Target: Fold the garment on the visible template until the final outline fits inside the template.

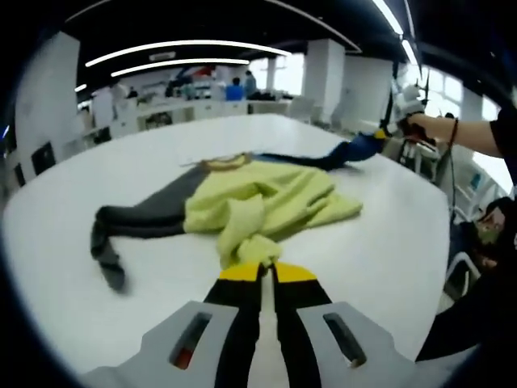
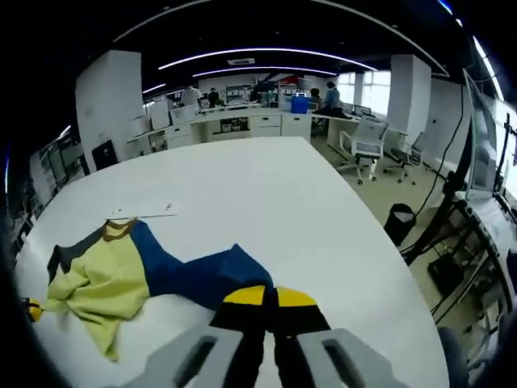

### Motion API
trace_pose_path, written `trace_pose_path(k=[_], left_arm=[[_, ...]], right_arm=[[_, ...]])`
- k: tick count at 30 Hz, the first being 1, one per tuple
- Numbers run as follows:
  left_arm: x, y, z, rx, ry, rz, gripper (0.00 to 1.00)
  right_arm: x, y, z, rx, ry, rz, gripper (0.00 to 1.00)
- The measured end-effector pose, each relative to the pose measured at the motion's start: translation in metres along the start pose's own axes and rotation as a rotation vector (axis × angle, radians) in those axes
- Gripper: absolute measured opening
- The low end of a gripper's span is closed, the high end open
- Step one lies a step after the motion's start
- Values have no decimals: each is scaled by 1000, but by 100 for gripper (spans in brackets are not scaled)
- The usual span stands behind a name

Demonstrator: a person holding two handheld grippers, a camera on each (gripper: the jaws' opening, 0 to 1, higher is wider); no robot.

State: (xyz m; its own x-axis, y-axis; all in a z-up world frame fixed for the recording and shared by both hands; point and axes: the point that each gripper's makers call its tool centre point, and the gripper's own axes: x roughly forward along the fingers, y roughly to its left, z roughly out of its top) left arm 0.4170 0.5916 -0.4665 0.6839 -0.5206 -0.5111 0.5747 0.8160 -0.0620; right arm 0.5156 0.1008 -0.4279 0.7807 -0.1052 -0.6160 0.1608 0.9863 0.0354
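A garment with a yellow-green body, a grey sleeve and a blue sleeve lies crumpled on the white table. My left gripper is shut on a bunched yellow fold at the garment's near edge. At the far right a person's hand holds my right gripper on the end of the blue sleeve. In the right gripper view my right gripper is shut on the blue sleeve. The yellow body lies to the left, and my left gripper shows at its far edge.
Small marks lie on the table just beyond the collar. The table edge curves off to the right, with a dark bin and office chairs past it. Desks and people stand at the back.
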Motion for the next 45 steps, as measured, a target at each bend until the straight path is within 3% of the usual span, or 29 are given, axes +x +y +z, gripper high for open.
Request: trace_pose_path(k=[4,13,20,27,36,39,45], left_arm=[[1,1,1,46,2,12,1],[1,2,4,36,-7,6,1],[-1,1,2,33,-3,-6,1],[-2,1,3,37,-2,-11,1],[-3,2,3,43,1,-16,2],[-4,3,5,49,-2,-15,2],[-6,5,6,54,-6,-13,2]], right_arm=[[1,-19,1,22,8,-34,0],[10,-48,-11,0,61,-98,0],[29,-55,-33,-28,120,-85,0],[34,-66,-44,-67,136,-145,1],[27,-58,-49,-114,131,-141,31],[22,-43,-49,-117,117,-102,43],[13,-6,-61,-111,121,16,54]])
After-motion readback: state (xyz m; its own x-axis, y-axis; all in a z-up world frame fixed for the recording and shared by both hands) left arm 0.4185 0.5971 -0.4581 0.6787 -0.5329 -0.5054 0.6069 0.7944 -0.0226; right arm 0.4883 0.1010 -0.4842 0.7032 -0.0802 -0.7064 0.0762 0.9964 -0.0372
